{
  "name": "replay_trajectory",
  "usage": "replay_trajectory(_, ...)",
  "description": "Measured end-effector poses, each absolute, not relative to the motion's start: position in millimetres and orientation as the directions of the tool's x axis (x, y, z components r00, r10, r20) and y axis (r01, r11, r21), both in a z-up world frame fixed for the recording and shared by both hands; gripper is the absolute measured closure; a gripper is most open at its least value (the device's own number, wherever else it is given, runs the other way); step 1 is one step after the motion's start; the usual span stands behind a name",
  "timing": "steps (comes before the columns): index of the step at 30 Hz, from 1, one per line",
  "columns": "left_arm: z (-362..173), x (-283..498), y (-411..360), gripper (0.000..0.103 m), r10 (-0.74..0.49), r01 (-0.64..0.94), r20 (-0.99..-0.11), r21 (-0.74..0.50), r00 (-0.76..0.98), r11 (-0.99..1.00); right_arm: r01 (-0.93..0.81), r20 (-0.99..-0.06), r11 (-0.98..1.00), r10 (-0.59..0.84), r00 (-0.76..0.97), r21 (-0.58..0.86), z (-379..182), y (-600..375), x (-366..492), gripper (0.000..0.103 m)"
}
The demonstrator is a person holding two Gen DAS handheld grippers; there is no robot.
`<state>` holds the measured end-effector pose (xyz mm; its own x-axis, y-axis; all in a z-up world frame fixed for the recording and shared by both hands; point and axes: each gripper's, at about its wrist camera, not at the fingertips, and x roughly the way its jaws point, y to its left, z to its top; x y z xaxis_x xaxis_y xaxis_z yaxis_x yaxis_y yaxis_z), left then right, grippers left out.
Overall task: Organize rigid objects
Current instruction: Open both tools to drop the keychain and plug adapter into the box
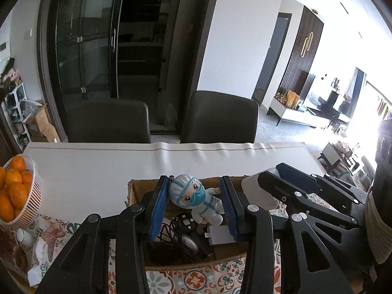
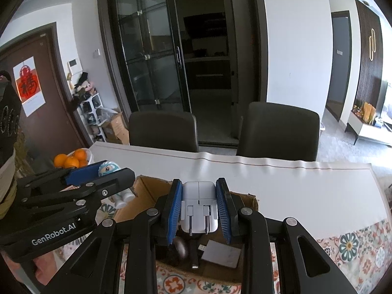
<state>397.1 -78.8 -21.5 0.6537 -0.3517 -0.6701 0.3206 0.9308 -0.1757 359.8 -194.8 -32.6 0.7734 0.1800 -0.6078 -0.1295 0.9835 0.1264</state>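
Observation:
My left gripper (image 1: 194, 193) is shut on a small figurine (image 1: 196, 197) in a white suit with a blue mask, held above an open cardboard box (image 1: 133, 191). In the right wrist view my right gripper (image 2: 199, 196) is shut on a white power adapter (image 2: 199, 207) with its two prongs facing the camera, also over the box (image 2: 147, 188). Inside the box lie a black cable (image 1: 171, 232), a computer mouse (image 2: 180, 246) and a grey flat device (image 2: 221, 251). Each gripper shows in the other's view: the right gripper (image 1: 267, 188) at the right, the left gripper (image 2: 98, 171) at the left.
A white basket of oranges (image 1: 14, 191) stands at the table's left edge. A white sheet (image 1: 147, 161) covers the far part of the table, and a patterned cloth (image 2: 350, 247) the near part. Two dark chairs (image 1: 110, 120) stand behind the table. Crumpled tissue (image 1: 36, 264) lies at lower left.

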Motion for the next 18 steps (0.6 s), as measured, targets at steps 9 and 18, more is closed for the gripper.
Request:
replay_trajectory(9, -43.1, 419.9, -85.5, 0.061, -0.335, 0.306, -0.730, -0.180, 0.595, 0.935, -0.117, -0.659, 0.982, 0.185, 0.729, 0.146, -50.4, -198.3, 380.2, 0.074)
replay_trajectory(18, -76.9, 436.4, -93.8, 0.061, -0.307, 0.296, -0.792, -0.167, 0.527, 0.940, -0.089, -0.731, 0.984, 0.175, 0.660, 0.155, -82.8, -201.5, 397.7, 0.073)
